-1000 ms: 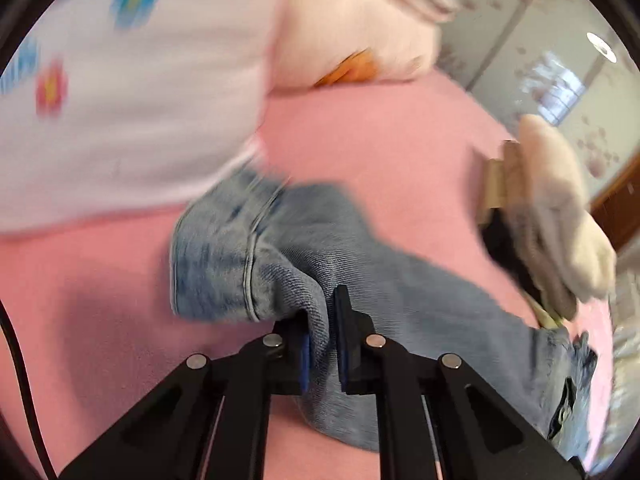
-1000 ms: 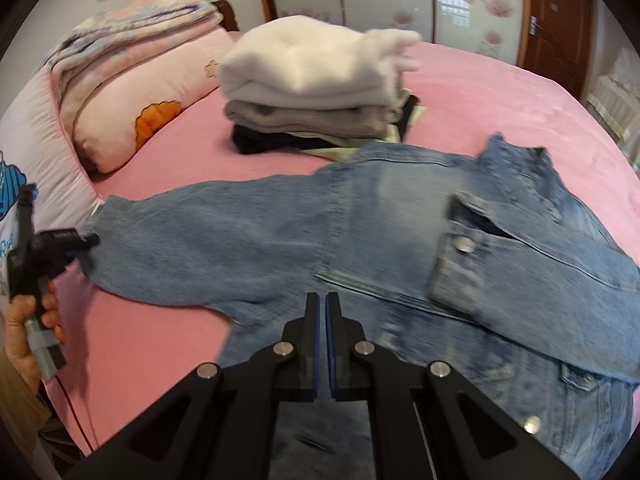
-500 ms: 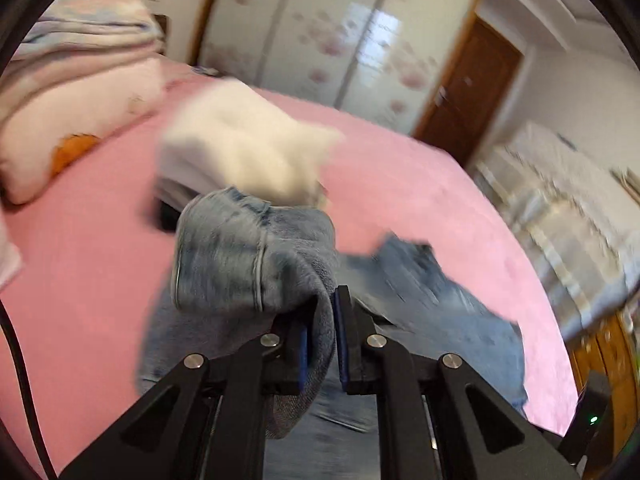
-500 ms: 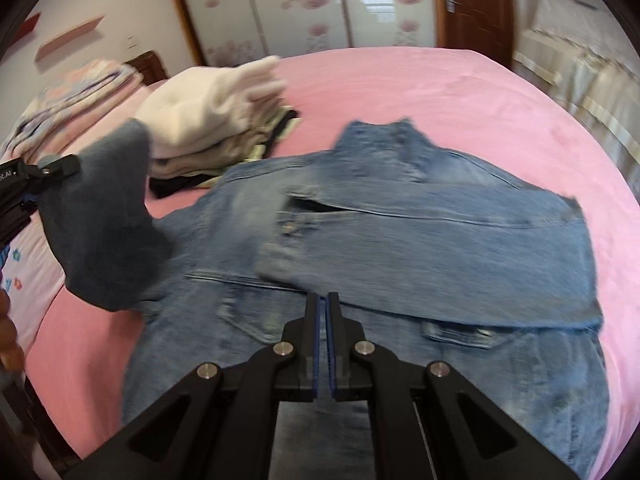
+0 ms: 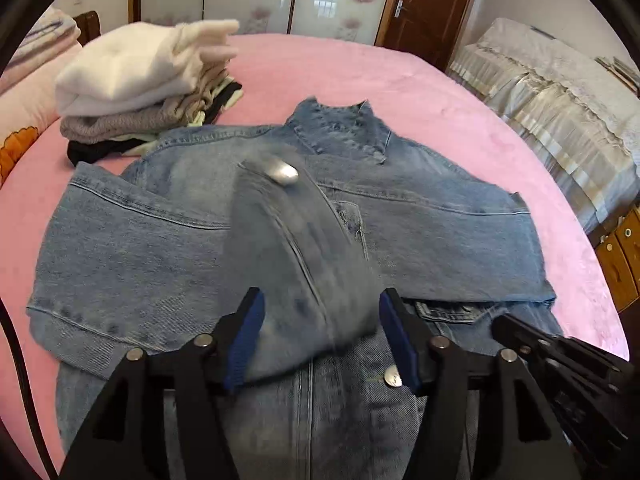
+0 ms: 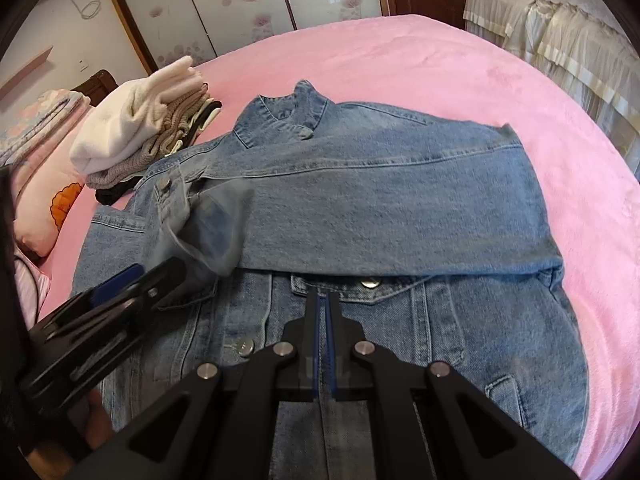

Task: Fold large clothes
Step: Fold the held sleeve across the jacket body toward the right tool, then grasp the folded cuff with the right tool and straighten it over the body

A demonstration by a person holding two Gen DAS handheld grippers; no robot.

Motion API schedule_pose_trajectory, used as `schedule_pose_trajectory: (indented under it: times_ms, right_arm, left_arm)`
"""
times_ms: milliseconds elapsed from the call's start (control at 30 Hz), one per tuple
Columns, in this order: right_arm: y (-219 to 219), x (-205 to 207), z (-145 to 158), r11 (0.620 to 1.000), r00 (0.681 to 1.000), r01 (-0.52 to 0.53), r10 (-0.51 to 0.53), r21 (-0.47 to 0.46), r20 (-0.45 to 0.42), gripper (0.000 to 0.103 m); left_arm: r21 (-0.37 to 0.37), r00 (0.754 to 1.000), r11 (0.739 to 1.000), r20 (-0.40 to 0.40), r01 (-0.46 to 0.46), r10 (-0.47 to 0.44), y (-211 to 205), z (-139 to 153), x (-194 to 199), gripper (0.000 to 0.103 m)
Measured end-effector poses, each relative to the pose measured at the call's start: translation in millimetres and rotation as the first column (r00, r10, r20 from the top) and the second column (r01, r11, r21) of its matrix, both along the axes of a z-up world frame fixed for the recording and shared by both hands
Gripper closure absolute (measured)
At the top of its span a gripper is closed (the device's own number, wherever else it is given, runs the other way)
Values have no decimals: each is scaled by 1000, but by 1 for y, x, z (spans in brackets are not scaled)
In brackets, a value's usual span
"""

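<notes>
Denim jacket (image 5: 420, 224) lies front up on the pink bed (image 5: 360, 76) in the left wrist view, its collar toward twelve o'clock and one sleeve already folded flat across the chest. The left gripper (image 5: 320, 340) sits at six o'clock with its jaws spread; they have just been opening, and the other sleeve (image 5: 296, 248), blurred, hangs loose between the blue pads without being pinched. A stack of folded clothes (image 5: 132, 92) sits at ten o'clock, just beside the jacket's shoulder. In the right wrist view the jacket (image 6: 400, 208) fills the middle of the bed (image 6: 460, 64), collar at eleven o'clock. The right gripper (image 6: 323, 344) at six o'clock is clenched with nothing in it, hovering above the button strip. The left gripper (image 6: 132, 284) shows at eight o'clock, the blurred sleeve (image 6: 212, 228) just off its tip. The folded clothes (image 6: 132, 136) lie at ten o'clock.
</notes>
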State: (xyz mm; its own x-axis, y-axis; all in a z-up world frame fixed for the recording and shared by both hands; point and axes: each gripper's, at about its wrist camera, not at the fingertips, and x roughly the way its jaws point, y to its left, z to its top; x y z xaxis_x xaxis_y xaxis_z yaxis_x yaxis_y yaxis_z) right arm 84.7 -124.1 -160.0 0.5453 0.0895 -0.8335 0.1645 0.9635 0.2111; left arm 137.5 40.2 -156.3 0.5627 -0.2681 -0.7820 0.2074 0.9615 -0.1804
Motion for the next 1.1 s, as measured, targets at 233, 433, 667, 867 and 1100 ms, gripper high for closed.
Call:
schedule_pose_trajectory:
  times_ms: [233, 433, 667, 867, 1100]
  right_arm:
    - [21, 3, 10, 996, 997, -70, 69, 46, 25, 100]
    - [31, 7, 2, 982, 993, -117, 119, 147, -5, 76]
    - [38, 15, -15, 970, 988, -146, 154, 196, -26, 69]
    - [42, 45, -34, 958, 984, -157, 172, 242, -42, 69]
    - [50, 81, -60, 954, 979, -160, 186, 253, -79, 63]
  left_arm:
    - [-22, 987, 990, 74, -139, 141, 66, 43, -32, 27]
    - [-10, 940, 940, 33, -340, 340, 144, 24, -54, 26]
    - [58, 885, 887, -70, -458, 461, 202, -22, -59, 26]
    - [95, 874, 879, -101, -467, 475, 215, -47, -51, 26]
    - [93, 869, 874, -98, -477, 485, 212, -54, -35, 26]
